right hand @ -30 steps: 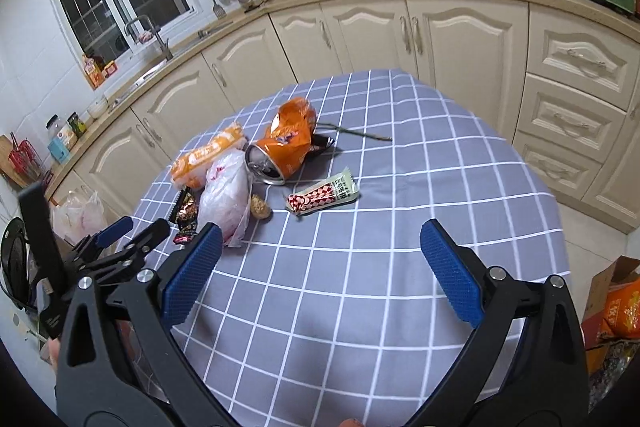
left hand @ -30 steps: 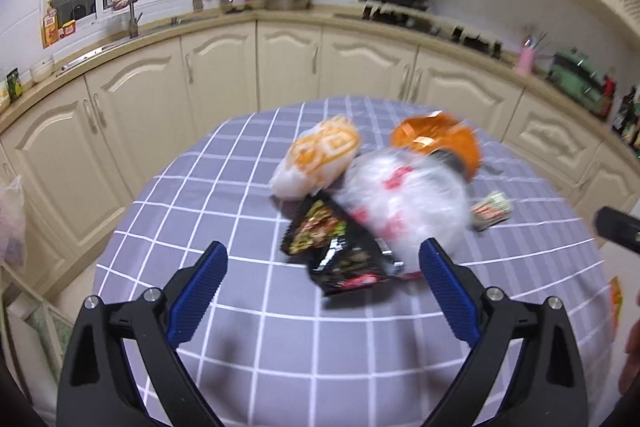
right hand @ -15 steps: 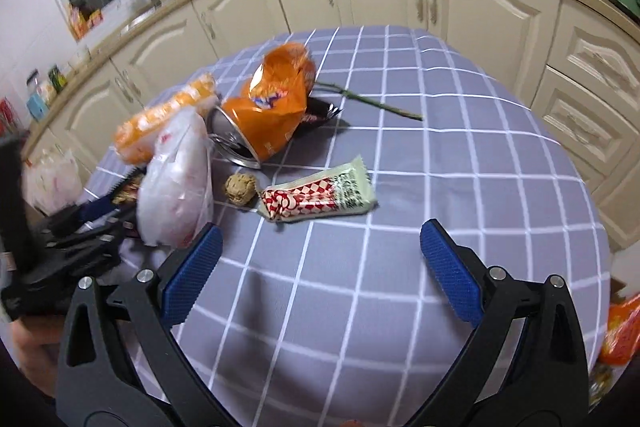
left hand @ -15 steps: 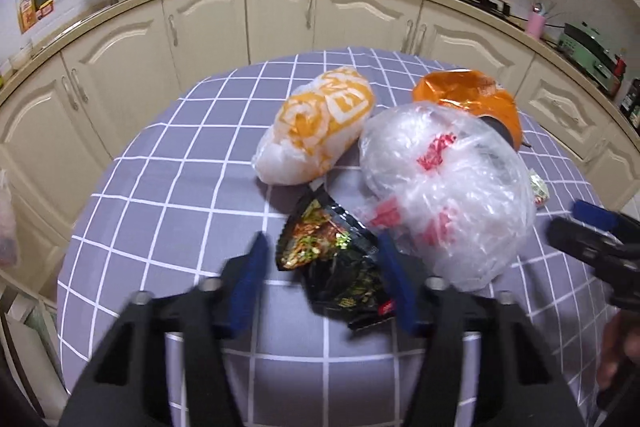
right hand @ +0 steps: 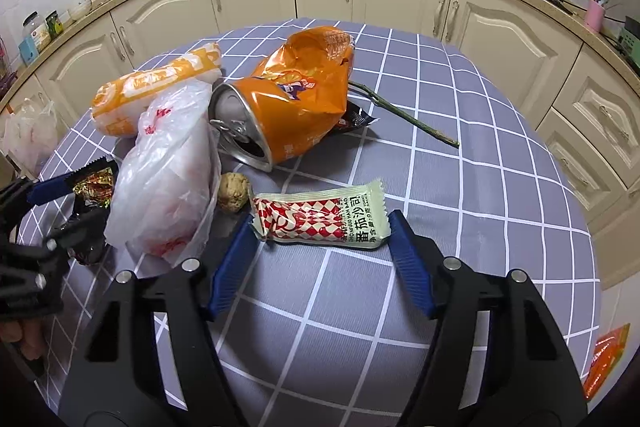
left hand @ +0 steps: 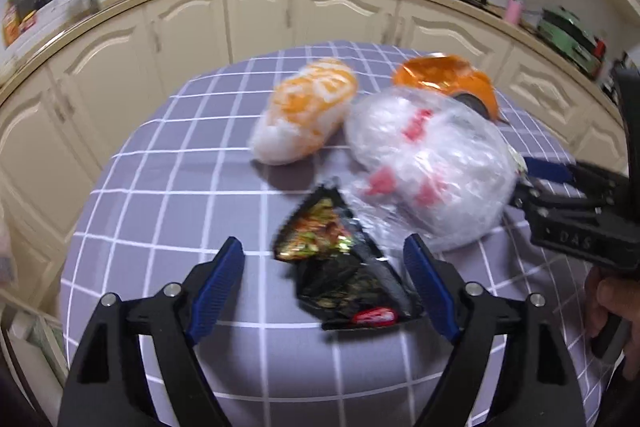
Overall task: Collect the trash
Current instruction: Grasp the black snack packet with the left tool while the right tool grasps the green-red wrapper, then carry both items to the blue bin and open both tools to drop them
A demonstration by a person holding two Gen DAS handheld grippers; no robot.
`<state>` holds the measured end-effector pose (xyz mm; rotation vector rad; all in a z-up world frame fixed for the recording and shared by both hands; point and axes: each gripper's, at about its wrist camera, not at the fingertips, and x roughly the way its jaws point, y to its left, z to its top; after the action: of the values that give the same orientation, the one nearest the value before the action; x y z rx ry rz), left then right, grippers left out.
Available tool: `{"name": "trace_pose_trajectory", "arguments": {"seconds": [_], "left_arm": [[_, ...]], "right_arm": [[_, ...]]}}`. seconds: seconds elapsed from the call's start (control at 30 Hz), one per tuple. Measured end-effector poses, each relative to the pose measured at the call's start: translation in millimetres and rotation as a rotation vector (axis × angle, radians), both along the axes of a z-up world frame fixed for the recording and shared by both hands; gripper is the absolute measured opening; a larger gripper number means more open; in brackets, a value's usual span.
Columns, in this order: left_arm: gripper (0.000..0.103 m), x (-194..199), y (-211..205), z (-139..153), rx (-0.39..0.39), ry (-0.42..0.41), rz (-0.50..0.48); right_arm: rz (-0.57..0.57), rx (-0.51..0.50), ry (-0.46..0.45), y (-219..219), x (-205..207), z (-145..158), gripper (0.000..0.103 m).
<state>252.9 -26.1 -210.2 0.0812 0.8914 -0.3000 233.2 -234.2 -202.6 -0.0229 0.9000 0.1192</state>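
The left gripper (left hand: 324, 267), jaws opening, straddles a crinkled black foil wrapper (left hand: 344, 267); the right gripper (right hand: 320, 247), closing, brackets a glossy ketchup sachet (right hand: 320, 217), not yet pinched.

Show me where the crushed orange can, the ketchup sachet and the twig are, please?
Crushed orange can (right hand: 280, 115): right wrist view, on its dented orange side.
Ketchup sachet (right hand: 320, 217): right wrist view, middle of the packet, on the red check.
Twig (right hand: 416, 123): right wrist view, midway along the stem.

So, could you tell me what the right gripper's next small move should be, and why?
Probably finish closing: the right gripper already straddles the red-checked sauce packet, its jaws closing with a blue pad at each end, though a firm grip isn't evident yet.
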Motion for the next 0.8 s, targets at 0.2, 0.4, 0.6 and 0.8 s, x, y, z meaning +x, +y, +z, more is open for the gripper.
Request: {"name": "trace_pose_trajectory", "arguments": {"seconds": [0.2, 0.4, 0.6, 0.8], "left_arm": [[0.023, -8, 6, 2, -0.024, 0.002, -0.011], [0.017, -39, 10, 6, -0.036, -0.021, -0.043], [0.015, -60, 15, 12, -0.081, -0.031, -0.052], [0.014, -77, 7, 28, -0.118, -0.076, -0.072]], "right_arm": [[0.019, 0.035, -0.005, -2, -9, 3, 0.058], [0.008, 0.066, -0.016, -12, -35, 6, 0.056], [-0.013, 0.113, -0.064, -29, -64, 21, 0.056], [-0.029, 0.153, -0.117, -47, -88, 40, 0.056]]}}
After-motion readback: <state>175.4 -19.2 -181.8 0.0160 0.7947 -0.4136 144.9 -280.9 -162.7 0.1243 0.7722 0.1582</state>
